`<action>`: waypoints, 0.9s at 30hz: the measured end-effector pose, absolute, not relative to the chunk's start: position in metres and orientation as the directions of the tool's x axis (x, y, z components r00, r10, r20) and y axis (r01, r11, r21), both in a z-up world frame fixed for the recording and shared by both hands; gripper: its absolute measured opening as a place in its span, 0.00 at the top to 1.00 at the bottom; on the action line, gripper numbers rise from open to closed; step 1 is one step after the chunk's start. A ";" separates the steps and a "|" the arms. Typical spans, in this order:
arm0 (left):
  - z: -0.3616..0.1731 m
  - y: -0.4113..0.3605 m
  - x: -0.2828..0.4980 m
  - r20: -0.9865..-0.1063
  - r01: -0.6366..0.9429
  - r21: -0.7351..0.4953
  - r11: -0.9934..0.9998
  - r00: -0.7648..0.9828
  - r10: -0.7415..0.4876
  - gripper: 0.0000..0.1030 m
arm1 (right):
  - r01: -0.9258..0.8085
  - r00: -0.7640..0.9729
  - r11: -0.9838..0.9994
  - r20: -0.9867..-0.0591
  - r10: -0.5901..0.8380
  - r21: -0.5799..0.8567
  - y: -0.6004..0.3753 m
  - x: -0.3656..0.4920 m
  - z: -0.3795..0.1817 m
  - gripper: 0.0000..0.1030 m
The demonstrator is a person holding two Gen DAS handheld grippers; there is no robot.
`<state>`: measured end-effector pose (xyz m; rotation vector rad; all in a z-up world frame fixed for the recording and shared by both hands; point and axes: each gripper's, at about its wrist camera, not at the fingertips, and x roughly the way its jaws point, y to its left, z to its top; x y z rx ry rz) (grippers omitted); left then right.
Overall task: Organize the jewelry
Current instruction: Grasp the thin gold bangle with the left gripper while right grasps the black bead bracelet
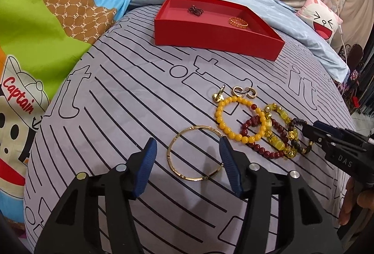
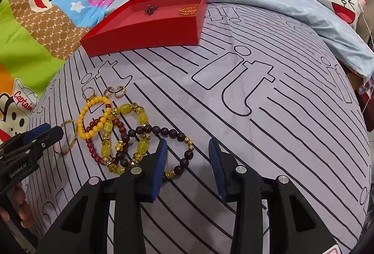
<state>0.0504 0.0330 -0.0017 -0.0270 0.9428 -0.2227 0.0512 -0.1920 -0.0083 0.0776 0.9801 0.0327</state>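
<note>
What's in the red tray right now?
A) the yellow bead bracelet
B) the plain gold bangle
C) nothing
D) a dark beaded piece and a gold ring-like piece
D: the red tray holds a dark beaded piece and a gold ring-like piece, while the yellow bead bracelet and gold bangle lie on the bedsheet.

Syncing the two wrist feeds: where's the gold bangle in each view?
Left wrist: gold bangle low centre, lying between the left gripper fingers.
Right wrist: gold bangle at far left, beside the other gripper's tip.
Shared landmark: red tray behind the jewelry.
</note>
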 end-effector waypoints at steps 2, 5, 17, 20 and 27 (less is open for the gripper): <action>-0.004 0.030 0.050 -0.803 0.191 -0.113 0.975 0.560 -0.203 0.47 | 0.005 0.559 0.998 -0.827 0.054 0.069 -0.191 0.052 -0.009 0.68; -0.009 0.026 0.050 -0.811 0.200 -0.111 0.973 0.548 -0.205 0.42 | 0.008 0.562 0.999 -0.826 0.035 0.048 -0.190 0.054 -0.010 0.77; -0.015 0.011 0.050 -0.800 0.224 -0.012 0.975 0.582 -0.144 0.31 | 0.008 0.562 0.998 -0.826 0.044 0.058 -0.192 0.055 -0.010 0.89; -0.015 0.012 0.049 -0.795 0.225 -0.008 0.974 0.589 -0.142 0.39 | 0.007 0.561 0.998 -0.826 0.049 0.064 -0.192 0.055 -0.010 0.93; -0.013 0.013 0.048 -0.793 0.237 -0.016 0.971 0.588 -0.157 0.45 | 0.007 0.558 0.997 -0.828 0.060 0.078 -0.191 0.053 -0.009 0.93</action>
